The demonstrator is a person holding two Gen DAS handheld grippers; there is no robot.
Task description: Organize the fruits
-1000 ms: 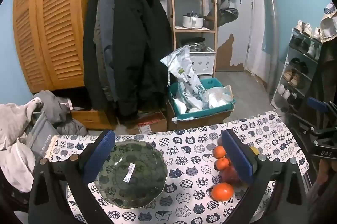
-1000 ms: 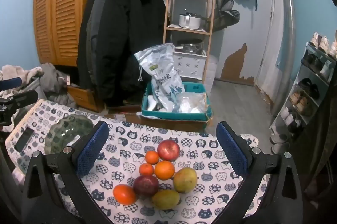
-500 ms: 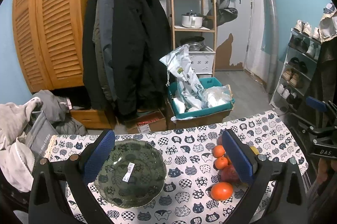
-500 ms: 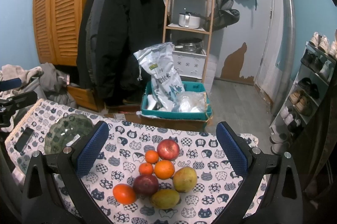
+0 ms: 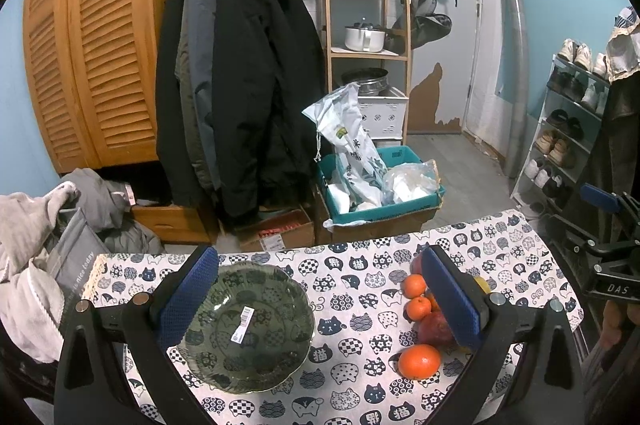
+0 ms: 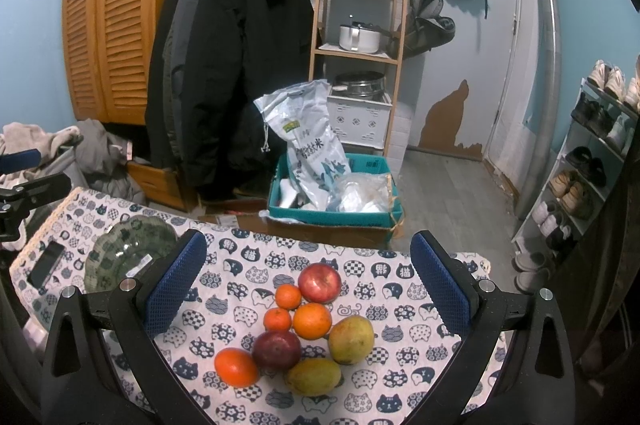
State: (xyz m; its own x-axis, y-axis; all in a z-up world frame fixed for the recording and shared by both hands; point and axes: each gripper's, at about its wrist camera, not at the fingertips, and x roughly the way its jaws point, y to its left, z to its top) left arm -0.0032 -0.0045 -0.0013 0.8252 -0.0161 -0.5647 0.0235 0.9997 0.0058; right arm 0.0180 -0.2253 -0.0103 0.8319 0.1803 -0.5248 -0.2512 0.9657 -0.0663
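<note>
Left gripper [image 5: 318, 289]: we hold it above the table with its blue pads spread wide and nothing between them; the left pad sits over the rim of the bowl.
Right gripper [image 6: 308, 277]: we hold it over the fruit, pads spread wide, gripping nothing.
Bowl [image 5: 276, 345]: a dark green glass bowl with a wavy rim and a white sticker inside, resting on the left part of the table, well apart from the fruit.
Fruit: a tight cluster on the right part of the table. We see a red apple [image 6: 319, 282] at the far end, two small tangerines [image 6: 288, 297] just beside it, an orange [image 6: 312, 321] in the middle, a dark red apple [image 6: 276, 349] and another orange [image 6: 236, 367] nearer us, and two yellow-green mangoes [image 6: 351, 340] on the right and front.
Table [image 6: 248, 273]: covered by a white cloth printed with cat faces.
Phone [image 6: 47, 263]: a dark phone lying at the table's left edge, beside the bowl.
</note>
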